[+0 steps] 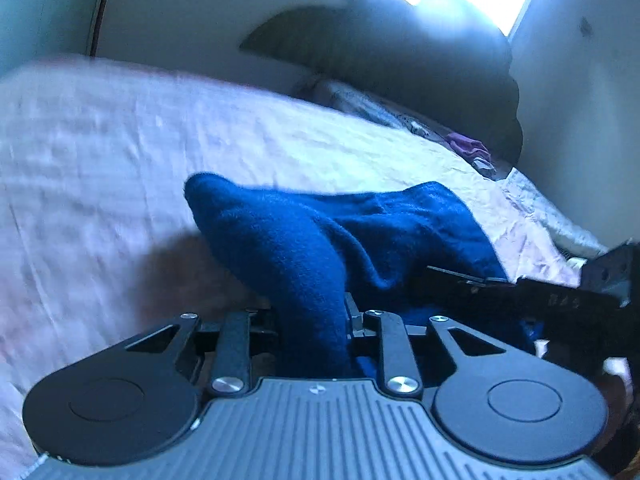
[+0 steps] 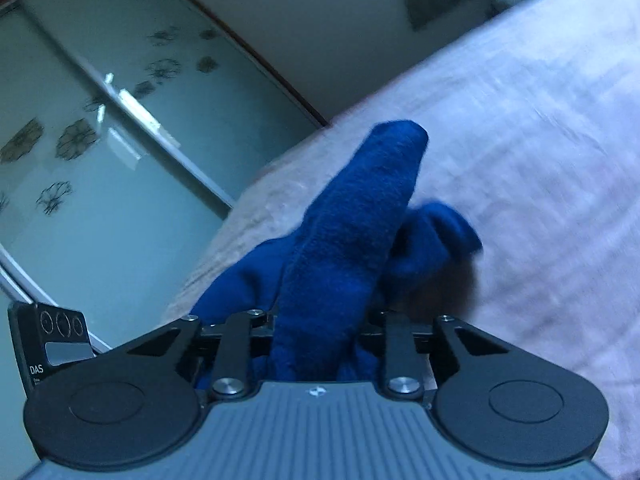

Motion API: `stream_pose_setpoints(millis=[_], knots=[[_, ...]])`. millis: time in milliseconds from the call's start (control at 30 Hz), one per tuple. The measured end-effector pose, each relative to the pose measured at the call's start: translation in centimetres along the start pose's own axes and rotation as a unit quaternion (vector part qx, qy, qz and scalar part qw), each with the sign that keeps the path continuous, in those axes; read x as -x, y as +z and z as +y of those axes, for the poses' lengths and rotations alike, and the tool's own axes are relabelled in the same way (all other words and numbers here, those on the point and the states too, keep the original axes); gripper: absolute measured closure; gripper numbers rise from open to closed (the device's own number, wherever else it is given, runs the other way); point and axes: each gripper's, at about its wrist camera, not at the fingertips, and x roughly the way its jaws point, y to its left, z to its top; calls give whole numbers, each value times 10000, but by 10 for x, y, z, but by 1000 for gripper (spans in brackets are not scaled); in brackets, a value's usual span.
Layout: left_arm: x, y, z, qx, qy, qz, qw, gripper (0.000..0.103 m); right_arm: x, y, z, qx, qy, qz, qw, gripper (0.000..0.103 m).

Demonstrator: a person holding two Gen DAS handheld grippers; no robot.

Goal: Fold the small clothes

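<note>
A blue cloth (image 1: 320, 240) is clamped between the jaws of the left gripper (image 1: 312, 320) and likewise pinched by the right gripper (image 2: 316, 328), bunched just ahead of both. A pale bedsheet (image 1: 100, 152) is spread beneath; glass doors (image 2: 100, 140) are seen beyond.

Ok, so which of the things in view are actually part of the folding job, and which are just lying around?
Part of the job:
- blue garment, lifted above the bed
- left gripper, shut on it
- right gripper, shut on it too

Lying about:
- pink bedspread
- purple cloth far along the bed
- dark pillow
- patterned glass doors
</note>
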Motion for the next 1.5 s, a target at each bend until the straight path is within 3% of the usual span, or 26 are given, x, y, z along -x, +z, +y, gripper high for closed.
stream_pose_setpoints(millis=[100,200,233,267,300,333,367,433,567,667,733,767,833,933,967,1067,1267,1367,1500], knots=[[14,17,-3,-243,96,-254,9993,76,0,11,19,272,110,-201,9994,77],[14,39,5,-173,96,-181,9996,73,-5,24,20,114,223,-371,9990,75],[9,45,10,-114,150,-83,9998,71,-10,27,17,-19,185,-352,9992,73],[4,47,13,-103,221,22,9997,60,-16,29,15,-106,76,-313,9994,68],[-4,49,16,-103,375,143,9991,59,-23,29,11,-159,-104,-239,9995,59],[-11,47,21,-57,550,239,9982,60,-31,28,7,-182,-344,-98,9992,54],[-16,44,27,-7,710,330,9969,58,-38,27,2,-218,-623,42,9978,42],[-14,36,35,89,944,434,9945,57,-39,21,-5,-233,-989,169,9947,40],[13,18,43,339,726,415,9959,30,-8,14,-4,-85,-1098,-57,9939,40],[27,-3,33,169,643,528,9964,29,15,4,2,63,-1056,-54,9944,39],[28,-18,24,-103,622,653,9959,29,17,-6,8,315,-1032,176,9940,31],[26,-26,19,-309,749,671,9944,27,17,-14,11,517,-1150,332,9915,31],[25,-39,11,-671,1125,572,9897,22,16,-29,21,1158,-1809,467,9755,31],[36,-47,3,-684,1312,388,9882,24,29,-45,41,1742,-2687,56,9473,31],[40,-49,-1,-678,1359,336,9878,23,35,-47,48,1737,-2701,-140,9469,30],[46,-53,-16,-844,1477,207,9852,14,42,-55,69,1836,-2087,-345,9600,30],[49,-64,-28,-876,1669,127,9820,12,16,-76,90,2094,-1641,8,9639,31],[50,-66,-28,-760,1678,163,9827,11,6,-83,88,2124,-1957,286,9570,31],[52,-70,-28,-680,1732,133,9825,10,14,-89,93,2063,-2033,185,9570,30]])
